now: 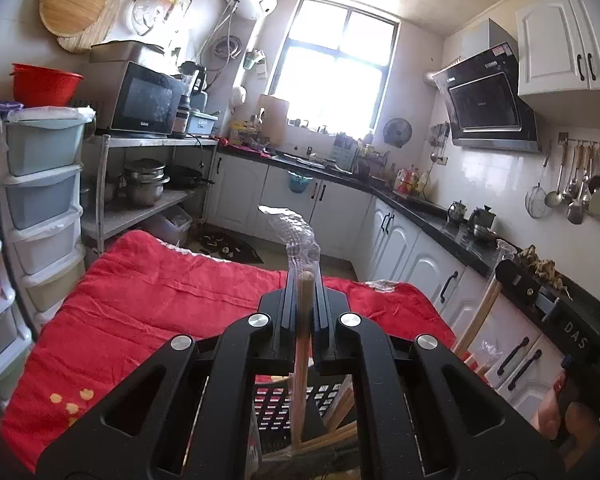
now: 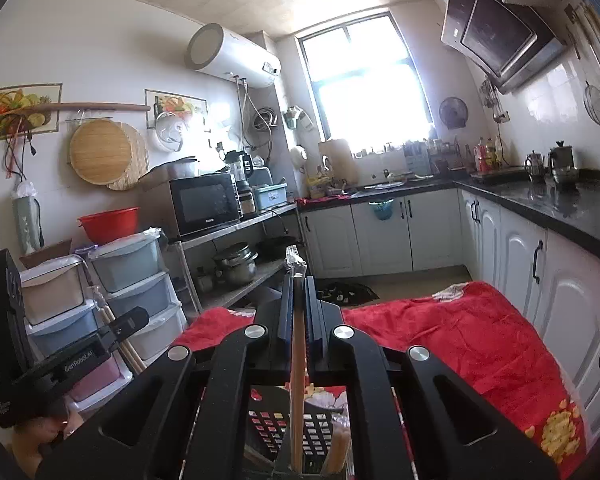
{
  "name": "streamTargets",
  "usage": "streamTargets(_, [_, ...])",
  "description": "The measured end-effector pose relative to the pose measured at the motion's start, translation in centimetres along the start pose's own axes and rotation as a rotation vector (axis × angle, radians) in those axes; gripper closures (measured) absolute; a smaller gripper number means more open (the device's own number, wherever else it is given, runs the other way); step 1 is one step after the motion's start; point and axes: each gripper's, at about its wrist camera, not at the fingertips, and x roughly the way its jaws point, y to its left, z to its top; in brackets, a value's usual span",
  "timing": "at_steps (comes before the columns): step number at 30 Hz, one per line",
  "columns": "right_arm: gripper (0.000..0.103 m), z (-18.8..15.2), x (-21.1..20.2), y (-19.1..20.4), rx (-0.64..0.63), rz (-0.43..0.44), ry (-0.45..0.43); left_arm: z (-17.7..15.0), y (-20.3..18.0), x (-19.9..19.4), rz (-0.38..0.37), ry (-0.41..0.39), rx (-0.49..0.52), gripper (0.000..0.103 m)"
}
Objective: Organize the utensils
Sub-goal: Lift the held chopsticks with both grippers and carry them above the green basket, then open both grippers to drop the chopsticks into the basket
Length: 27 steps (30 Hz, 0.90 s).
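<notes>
My left gripper (image 1: pixel 303 280) is shut on a wooden-handled utensil (image 1: pixel 302 344) wrapped in clear plastic, whose wrapped end (image 1: pixel 296 228) sticks up past the fingertips. Its handle runs down into a black perforated utensil basket (image 1: pixel 276 404) below the jaws. My right gripper (image 2: pixel 298 280) is shut on another plastic-wrapped wooden utensil (image 2: pixel 298 360) that runs down into the same basket (image 2: pixel 268 424). More wooden utensils (image 2: pixel 338 448) stand in the basket. The right gripper shows in the left wrist view (image 1: pixel 540 292), and the left gripper in the right wrist view (image 2: pixel 80 344).
The basket stands on a table under a red cloth (image 1: pixel 148 304). Stacked plastic drawers (image 1: pixel 40 208) stand at the left, white cabinets with a black counter (image 1: pixel 440 224) at the right. A steel shelf with a microwave (image 1: pixel 148 100) and pots lies beyond.
</notes>
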Motion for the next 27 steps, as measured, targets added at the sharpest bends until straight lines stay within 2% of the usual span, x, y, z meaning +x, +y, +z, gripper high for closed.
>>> streamTargets(15, [0.096, -1.6, 0.0, -0.4, 0.023, -0.033, 0.058, -1.6, 0.4, 0.6, -0.011, 0.065, 0.007, 0.1])
streamTargets(16, [0.09, -1.7, 0.0, -0.4, 0.023, -0.033, 0.063, -1.6, 0.5, 0.6, -0.01, 0.068, 0.008, 0.099])
streamTargets(17, [0.081, -1.7, -0.1, -0.4, 0.025, -0.033, 0.064, -1.7, 0.5, 0.6, -0.01, 0.071, 0.01, 0.097])
streamTargets(18, [0.077, -1.8, -0.2, -0.4, 0.029, -0.036, 0.065, -1.7, 0.5, 0.5, -0.011, 0.074, 0.011, 0.096])
streamTargets(21, [0.074, -1.8, -0.5, -0.6, 0.035, -0.04, 0.065, -1.6, 0.5, 0.3, -0.012, 0.078, 0.013, 0.089])
streamTargets(22, [0.07, -1.8, -0.6, -0.7, 0.036, -0.042, 0.069, -1.6, 0.6, 0.2, -0.011, 0.08, 0.012, 0.086])
streamTargets(23, [0.065, -1.8, -0.8, -0.7, 0.037, -0.044, 0.071, -1.6, 0.5, 0.2, -0.01, 0.082, 0.011, 0.081])
streamTargets(27, [0.057, -1.6, -1.2, -0.7, 0.033, -0.044, 0.074, -1.4, 0.7, -0.3, -0.01, 0.083, 0.0, 0.066])
